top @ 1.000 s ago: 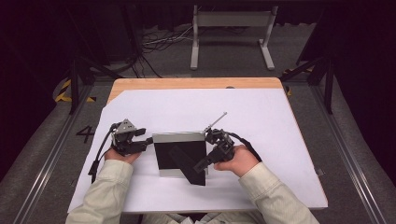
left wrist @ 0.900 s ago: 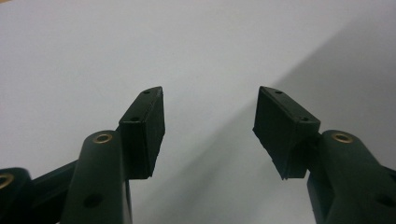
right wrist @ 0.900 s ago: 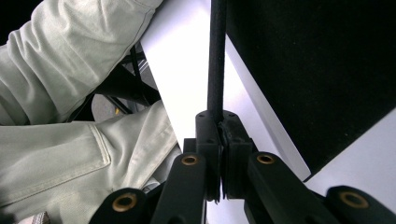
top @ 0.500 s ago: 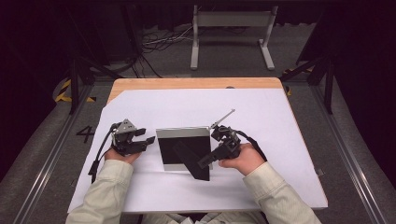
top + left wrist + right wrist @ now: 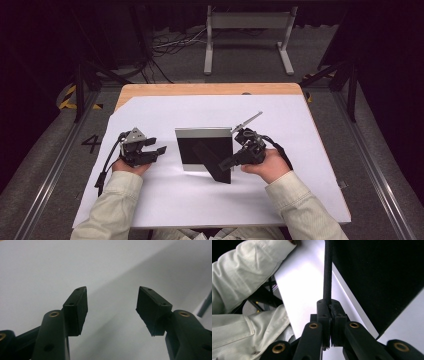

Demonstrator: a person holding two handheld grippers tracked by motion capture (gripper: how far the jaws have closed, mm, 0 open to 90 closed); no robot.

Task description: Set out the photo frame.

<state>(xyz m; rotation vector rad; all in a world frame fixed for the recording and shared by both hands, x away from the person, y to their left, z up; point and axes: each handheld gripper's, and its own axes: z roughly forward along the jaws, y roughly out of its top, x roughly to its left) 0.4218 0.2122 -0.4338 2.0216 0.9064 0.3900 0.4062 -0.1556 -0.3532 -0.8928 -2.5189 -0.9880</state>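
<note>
A picture frame [image 5: 204, 149] stands upright near the middle of the desk [image 5: 295, 130], back face toward the person, its silver top edge level and its black back panel facing near. A black prop leg [image 5: 216, 167] slants from the back panel down to the white sheet [image 5: 165, 200] on the near right side.

The right tongs [image 5: 226, 164] are clamped together on the thin edge of that prop leg; in the right gripper view the leg [image 5: 327, 270] rises straight up from between the closed pads, with the frame's dark back [image 5: 377, 277] just to the right of it.

The left tongs [image 5: 159, 149] stand apart with nothing between them, resting low over the sheet just left of the frame and clear of its left edge. In the left gripper view the two pads [image 5: 76, 310] are spread wide over bare white surface.

Open room: the sheet is bare on the far side of the frame, on the right beyond the right hand [image 5: 267, 165], and along the near edge between the sleeves. The wooden far edge of the desk lies well apart from the frame.
</note>
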